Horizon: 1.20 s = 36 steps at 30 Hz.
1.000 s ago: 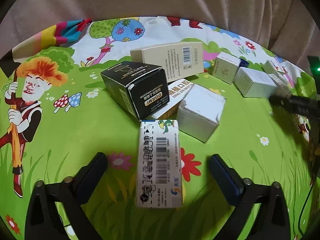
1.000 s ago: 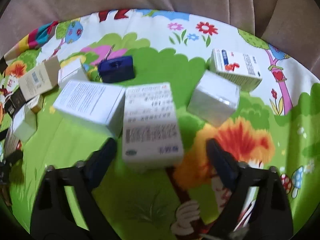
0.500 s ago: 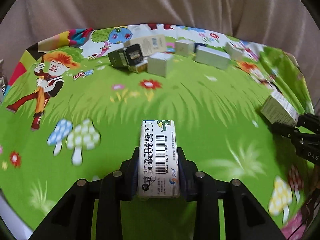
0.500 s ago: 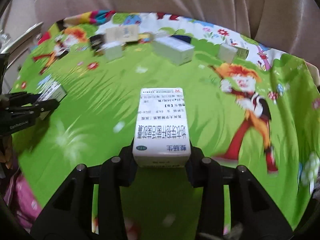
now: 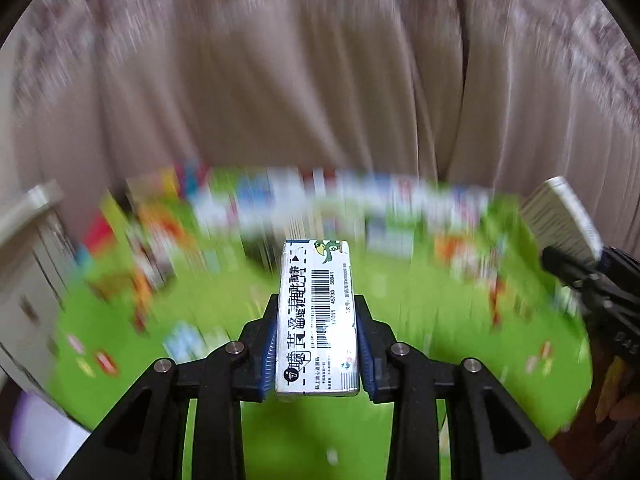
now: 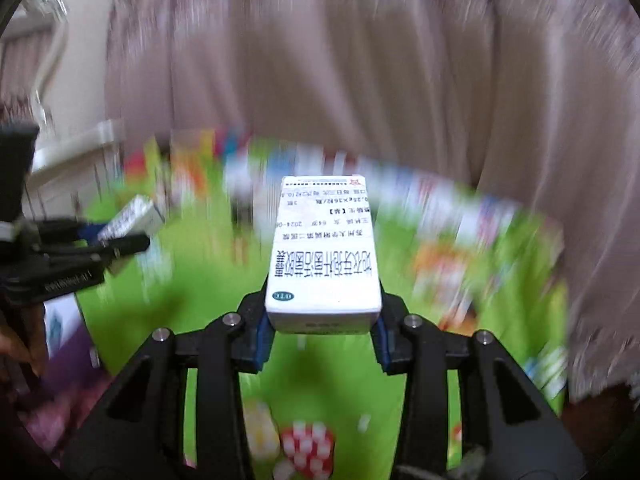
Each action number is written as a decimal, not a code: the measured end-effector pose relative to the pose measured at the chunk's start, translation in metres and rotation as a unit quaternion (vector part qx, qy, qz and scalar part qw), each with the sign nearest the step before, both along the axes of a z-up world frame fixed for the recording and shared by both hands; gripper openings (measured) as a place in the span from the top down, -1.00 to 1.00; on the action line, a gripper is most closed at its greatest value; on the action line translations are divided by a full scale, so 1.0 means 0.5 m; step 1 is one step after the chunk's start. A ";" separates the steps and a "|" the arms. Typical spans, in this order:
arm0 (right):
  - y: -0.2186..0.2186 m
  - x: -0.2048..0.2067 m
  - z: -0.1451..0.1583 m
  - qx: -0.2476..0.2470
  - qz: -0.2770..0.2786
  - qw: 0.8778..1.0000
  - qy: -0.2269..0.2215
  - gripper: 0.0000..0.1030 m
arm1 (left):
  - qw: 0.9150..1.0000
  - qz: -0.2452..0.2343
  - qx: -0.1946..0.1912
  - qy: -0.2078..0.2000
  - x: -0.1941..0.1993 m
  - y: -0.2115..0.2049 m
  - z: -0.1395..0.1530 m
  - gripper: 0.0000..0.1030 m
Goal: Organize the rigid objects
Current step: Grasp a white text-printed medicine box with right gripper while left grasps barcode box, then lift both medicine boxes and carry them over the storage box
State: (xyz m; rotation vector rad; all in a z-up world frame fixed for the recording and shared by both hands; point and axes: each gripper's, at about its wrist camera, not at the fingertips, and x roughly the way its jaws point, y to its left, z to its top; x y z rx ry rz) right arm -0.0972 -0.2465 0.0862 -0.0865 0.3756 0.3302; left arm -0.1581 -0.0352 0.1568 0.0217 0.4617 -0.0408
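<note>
My left gripper [image 5: 316, 356] is shut on a narrow white medicine box [image 5: 316, 312] with a barcode and a green cartoon bird, held lengthwise between the blue pads, high above the green cartoon cloth [image 5: 420, 340]. My right gripper [image 6: 322, 332] is shut on a wider white medicine box [image 6: 324, 248] printed with black characters. Each gripper shows in the other's view: the right gripper [image 5: 576, 268] with its box at the right edge, the left gripper [image 6: 120, 240] with its box at the left. The other boxes at the cloth's far edge are blurred.
A beige curtain [image 5: 320, 80] fills the background behind the cloth. White furniture [image 5: 28, 260] stands at the left, and a white shelf or rail [image 6: 76, 140] in the right wrist view. A hand [image 6: 20, 340] holds the left gripper's handle.
Both grippers closed on their boxes on the cloth, then lifted them up and pulled back from the pile. The views have tilted up toward the curtain.
</note>
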 end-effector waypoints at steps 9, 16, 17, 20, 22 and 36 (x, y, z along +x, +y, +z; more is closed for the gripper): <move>0.011 -0.182 0.148 0.037 -0.023 0.974 -0.221 0.14 | 0.983 0.023 0.038 -0.180 -0.137 -0.021 0.168 0.33; 0.025 -0.207 0.160 0.037 -0.015 0.971 -0.234 0.14 | 0.981 0.034 0.044 -0.186 -0.149 -0.011 0.169 0.33; 0.027 -0.203 0.163 0.037 -0.014 0.972 -0.233 0.14 | 0.981 0.036 0.043 -0.186 -0.156 -0.009 0.167 0.33; 0.034 -0.200 0.163 0.033 -0.006 0.973 -0.228 0.14 | 0.982 0.043 0.039 -0.182 -0.165 0.004 0.160 0.33; 0.041 -0.198 0.163 0.030 0.001 0.974 -0.224 0.14 | 0.982 0.049 0.039 -0.179 -0.174 0.011 0.153 0.33; 0.177 -0.205 0.129 0.008 0.123 0.977 -0.172 0.14 | 0.983 0.121 0.025 -0.135 -0.221 0.132 0.094 0.33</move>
